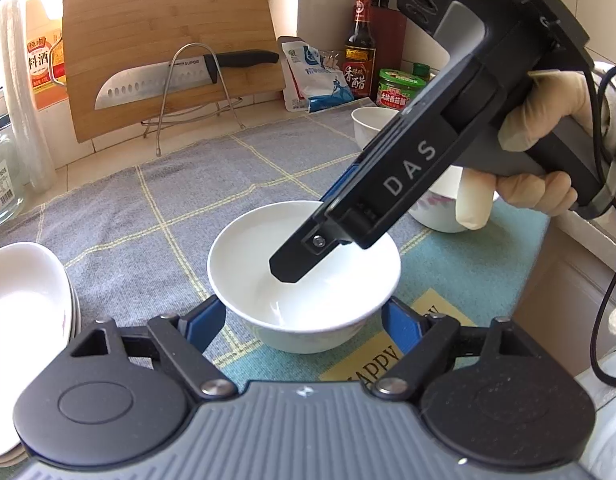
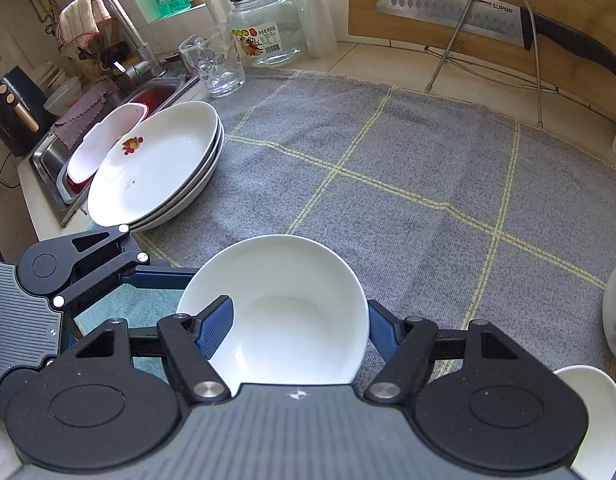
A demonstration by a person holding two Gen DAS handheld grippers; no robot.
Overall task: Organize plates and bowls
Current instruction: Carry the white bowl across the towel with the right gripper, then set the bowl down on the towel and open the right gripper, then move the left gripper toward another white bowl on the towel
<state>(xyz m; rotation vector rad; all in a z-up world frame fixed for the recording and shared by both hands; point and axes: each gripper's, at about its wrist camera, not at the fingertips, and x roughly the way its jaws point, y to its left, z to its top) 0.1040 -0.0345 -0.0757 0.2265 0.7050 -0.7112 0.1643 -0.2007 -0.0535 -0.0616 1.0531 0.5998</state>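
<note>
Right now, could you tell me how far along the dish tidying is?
Done: plates are stacked by the sink. In hand: both claws, left and right, are open around the plain bowl on the cloth. Left: three more bowls sit unstacked.

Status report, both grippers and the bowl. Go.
Left gripper open, fingers either side of white bowl. Right gripper open, one finger inside the bowl, one outside its rim. Bowl on grey cloth. Plate stack left, clear.

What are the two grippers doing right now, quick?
Left gripper: open, its fingers on either side of the white bowl, not clearly squeezing it.
Right gripper: open, one finger inside the bowl and one outside its rim.
</note>
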